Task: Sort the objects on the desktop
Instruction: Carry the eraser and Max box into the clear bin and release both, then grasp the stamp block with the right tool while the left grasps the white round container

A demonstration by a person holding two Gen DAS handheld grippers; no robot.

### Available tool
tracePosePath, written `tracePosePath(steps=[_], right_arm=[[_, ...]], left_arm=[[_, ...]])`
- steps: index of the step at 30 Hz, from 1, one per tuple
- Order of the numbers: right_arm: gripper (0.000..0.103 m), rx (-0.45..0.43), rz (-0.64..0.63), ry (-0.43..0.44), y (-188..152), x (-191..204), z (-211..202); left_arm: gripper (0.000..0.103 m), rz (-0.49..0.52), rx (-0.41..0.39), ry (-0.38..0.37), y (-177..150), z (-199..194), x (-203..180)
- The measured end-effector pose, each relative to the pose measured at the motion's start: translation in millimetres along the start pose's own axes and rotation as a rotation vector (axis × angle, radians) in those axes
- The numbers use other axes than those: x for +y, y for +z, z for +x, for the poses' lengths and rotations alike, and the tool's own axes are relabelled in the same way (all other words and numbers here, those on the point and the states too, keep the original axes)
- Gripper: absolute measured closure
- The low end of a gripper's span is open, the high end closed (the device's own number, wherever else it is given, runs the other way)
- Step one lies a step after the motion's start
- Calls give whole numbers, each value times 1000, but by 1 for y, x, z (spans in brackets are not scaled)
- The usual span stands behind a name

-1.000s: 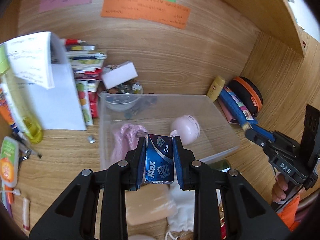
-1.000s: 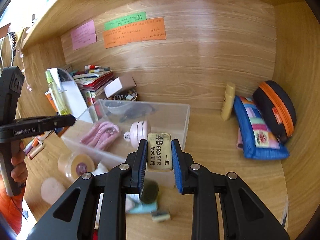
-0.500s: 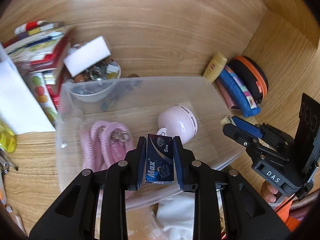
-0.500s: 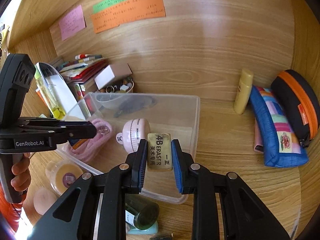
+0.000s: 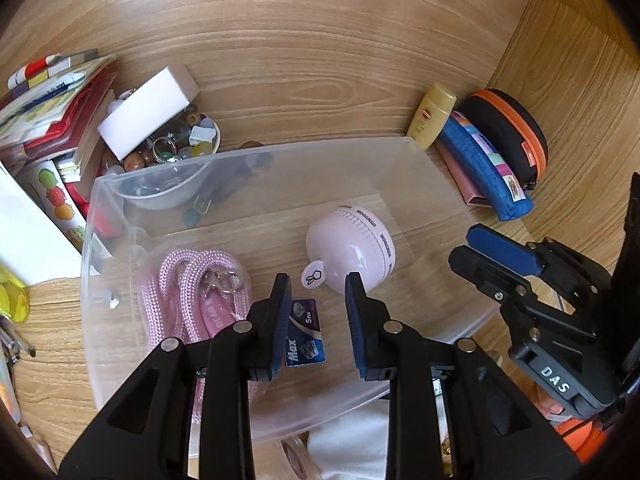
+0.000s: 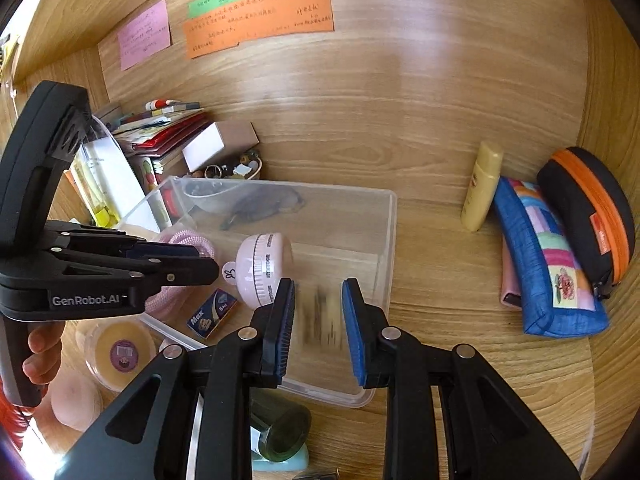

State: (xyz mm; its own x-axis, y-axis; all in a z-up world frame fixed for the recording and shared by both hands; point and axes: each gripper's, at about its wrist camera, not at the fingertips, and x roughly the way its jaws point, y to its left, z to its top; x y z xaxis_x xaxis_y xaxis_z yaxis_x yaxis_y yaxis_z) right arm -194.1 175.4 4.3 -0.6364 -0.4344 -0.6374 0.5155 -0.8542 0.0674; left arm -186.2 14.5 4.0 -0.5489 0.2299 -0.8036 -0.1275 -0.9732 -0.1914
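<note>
Looking along our left gripper [image 5: 318, 300], we see its jaws now spread apart, where half a second ago they pinched the small blue box [image 5: 305, 334]. That box lies on the floor of the clear bin [image 5: 256, 152], just beside the pink cord [image 5: 188, 280] and near the pink timer [image 5: 352, 250]. We judge this item sorted.

Turning to the right wrist view, our right gripper [image 6: 318, 308] has also let go: its jaws stand apart over the bin's near corner, and the eraser [image 6: 320, 314] it held a moment ago shows only as a blurred streak between them, apparently falling. Whether it has landed yet we cannot tell. The blue box [image 6: 211, 314] rests flat below the left gripper [image 6: 208, 266]. With both grippers free, we reckon the loose things on the worktop [image 6: 460, 320] outside the bin come next.
</note>
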Motion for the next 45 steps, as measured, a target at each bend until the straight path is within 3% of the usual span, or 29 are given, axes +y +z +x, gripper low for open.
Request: tracePosePath(steps=[2, 4, 5, 8, 11, 15, 17, 22, 28, 34, 38, 45], right_arm=[[60, -10, -1, -3, 0, 1, -2], [51, -27, -3, -12, 0, 1, -5], [49, -35, -7, -14, 0, 1, -7], [42, -49, -10, -9, 0, 2, -11], [42, -58, -19, -9, 0, 5, -15], [38, -101, -60, -37, 0, 12, -32], [16, -138, -70, -26, -3, 13, -48], [15, -189, -84, -45, -14, 12, -77], [14, -145, -48, -48, -26, 3, -86], [14, -97, -30, -81, -42, -5, -89], [14, -60, -21, -100, -53, -11, -87], [14, 10, -29, -121, -72, -12, -80]], left_arm=[[71, -1, -9, 7, -1, -4, -2], [60, -5, -29, 9, -3, -10, -2], [54, -9, -43, 15, -4, -14, -2], [49, -5, -75, 31, -7, -26, -4], [39, -8, -106, 55, -9, -40, -5], [36, -2, -160, 90, -16, -59, -5], [28, 4, -186, 107, -22, -70, -4], [24, 10, -225, 159, -41, -90, -1], [23, 9, -247, 164, -68, -106, 3], [12, 14, -268, 233, -102, -122, 9], [11, 4, -259, 277, -123, -126, 15], [11, -77, -194, 261, -153, -118, 33]])
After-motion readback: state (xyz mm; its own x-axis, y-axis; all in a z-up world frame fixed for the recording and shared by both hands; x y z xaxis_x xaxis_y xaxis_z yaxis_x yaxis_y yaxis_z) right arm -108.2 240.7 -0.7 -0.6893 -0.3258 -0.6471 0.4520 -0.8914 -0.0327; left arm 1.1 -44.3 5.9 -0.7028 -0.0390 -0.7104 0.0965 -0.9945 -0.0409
